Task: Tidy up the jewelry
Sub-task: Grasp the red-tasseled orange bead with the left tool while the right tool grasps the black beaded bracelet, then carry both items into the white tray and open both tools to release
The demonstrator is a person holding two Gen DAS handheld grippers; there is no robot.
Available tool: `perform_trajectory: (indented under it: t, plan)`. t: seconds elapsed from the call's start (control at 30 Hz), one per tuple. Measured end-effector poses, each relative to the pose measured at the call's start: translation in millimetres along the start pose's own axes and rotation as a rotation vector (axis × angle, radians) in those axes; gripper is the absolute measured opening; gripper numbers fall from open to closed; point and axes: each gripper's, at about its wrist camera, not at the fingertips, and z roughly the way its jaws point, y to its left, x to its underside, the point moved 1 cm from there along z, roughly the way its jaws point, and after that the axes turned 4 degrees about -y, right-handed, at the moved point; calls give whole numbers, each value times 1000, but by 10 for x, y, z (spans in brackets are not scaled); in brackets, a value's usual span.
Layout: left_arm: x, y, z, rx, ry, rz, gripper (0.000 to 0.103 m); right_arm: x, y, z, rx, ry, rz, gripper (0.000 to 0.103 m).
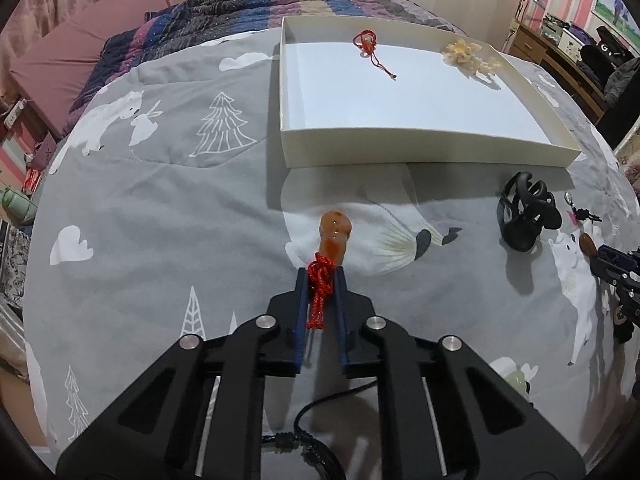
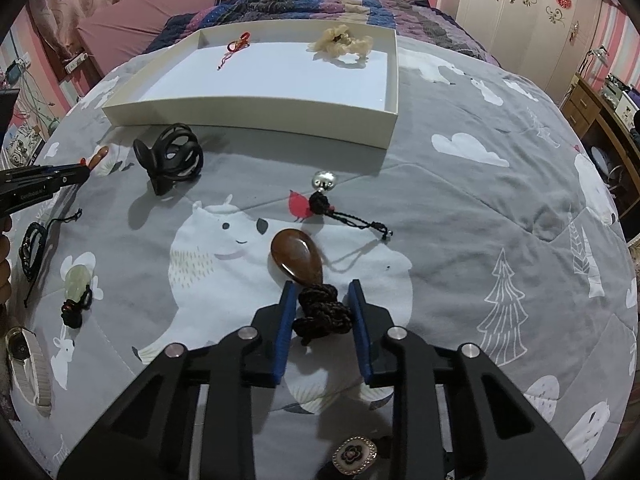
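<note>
Left wrist view: the left gripper pinches the red knotted cord of an orange pendant, whose carved stone sticks out past the fingertips above the grey bedspread. Beyond it sits a shallow white box on the bed, holding a small red charm near its far wall and a cream flower piece toward the far right corner. A black hair claw lies on the bedspread just in front of the box's right end.

Right wrist view: the right gripper has its blue pads on either side of the dark braided knot of a brown teardrop pendant; the jaws look closed on the knot. Just past the stone lies a silver bell on a black cord. To the left are a pale green pendant, a black braided bracelet and a watch.
</note>
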Motion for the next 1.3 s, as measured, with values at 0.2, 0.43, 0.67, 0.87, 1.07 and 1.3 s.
perform_trajectory:
  t: [0.2,0.43,0.67,0.87,1.07,1.3]
  plan:
    - [49,4,-110,0,-16,-11,7,-20,-73,-18,-23,-6,27,24]
    - [12,24,-315,5,-46,-31,7,-147,-133,-154,-26,-47,26,23]
    - [-104,-64,-549,19,-84,-21,7,-356,-165,-339,-33,-100,13,22]
    - [-336,-95,-700,41,-111,-14,7,-648,-173,-506,-37,-157,-3,22]
    - [-686,-135,-735,29,-147,12,7,-1068,-193,-482,-43,-192,7,22]
    - [-1166,-129,-549,23,-155,16,7,-1602,-159,-299,-23,-217,8,22]
